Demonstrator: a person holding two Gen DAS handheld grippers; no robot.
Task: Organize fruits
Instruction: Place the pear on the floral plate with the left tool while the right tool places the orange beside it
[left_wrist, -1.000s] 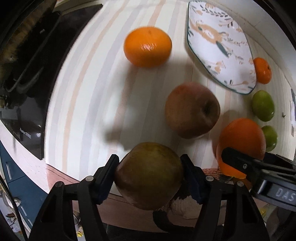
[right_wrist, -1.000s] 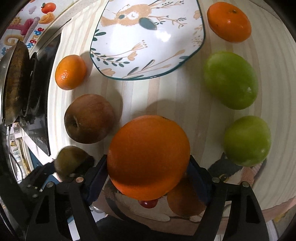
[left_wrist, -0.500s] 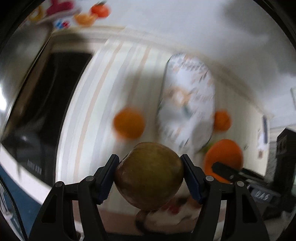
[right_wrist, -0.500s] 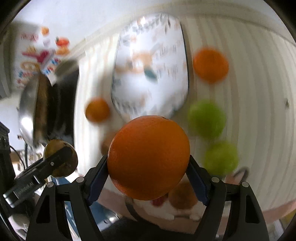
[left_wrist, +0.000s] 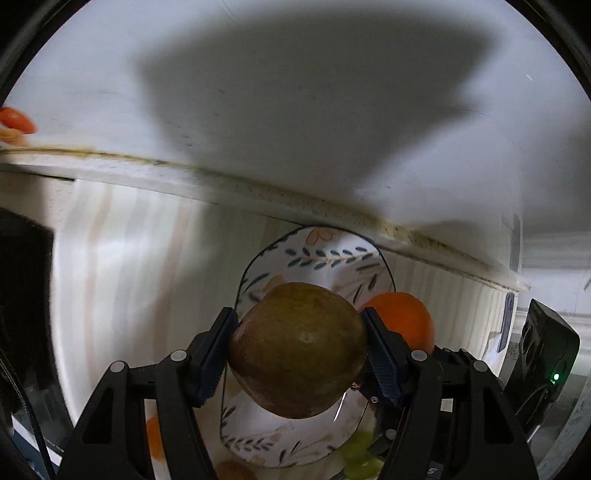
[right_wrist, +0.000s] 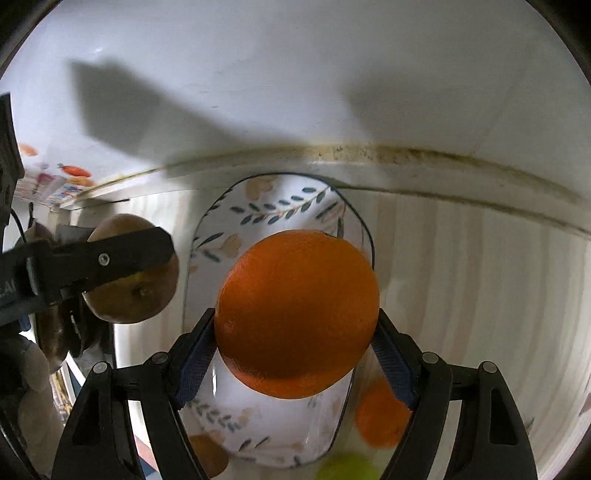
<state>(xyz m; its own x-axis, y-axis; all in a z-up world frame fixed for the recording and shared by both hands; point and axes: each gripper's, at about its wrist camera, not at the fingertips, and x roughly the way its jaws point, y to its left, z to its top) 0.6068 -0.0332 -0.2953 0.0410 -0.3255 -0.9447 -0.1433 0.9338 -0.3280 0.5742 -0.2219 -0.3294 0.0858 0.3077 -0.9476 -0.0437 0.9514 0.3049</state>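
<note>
A white wall (left_wrist: 295, 92) backs the striped counter (left_wrist: 129, 258), where a leaf-patterned plate (left_wrist: 321, 254) lies; the left gripper (left_wrist: 299, 350) clasps a brownish-green apple (left_wrist: 299, 350) above it; the right gripper (right_wrist: 295, 347) grips a large orange (right_wrist: 297, 314) over the same plate.

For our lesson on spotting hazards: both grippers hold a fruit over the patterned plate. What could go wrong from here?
1. The brownish-green apple and the large round orange hang side by side over the white leaf-patterned plate; lowered together, they or the grippers might collide.
2. Both are round, so they may roll off the shallow plate.
3. A small orange lies close beside the plate and could get knocked.
</note>
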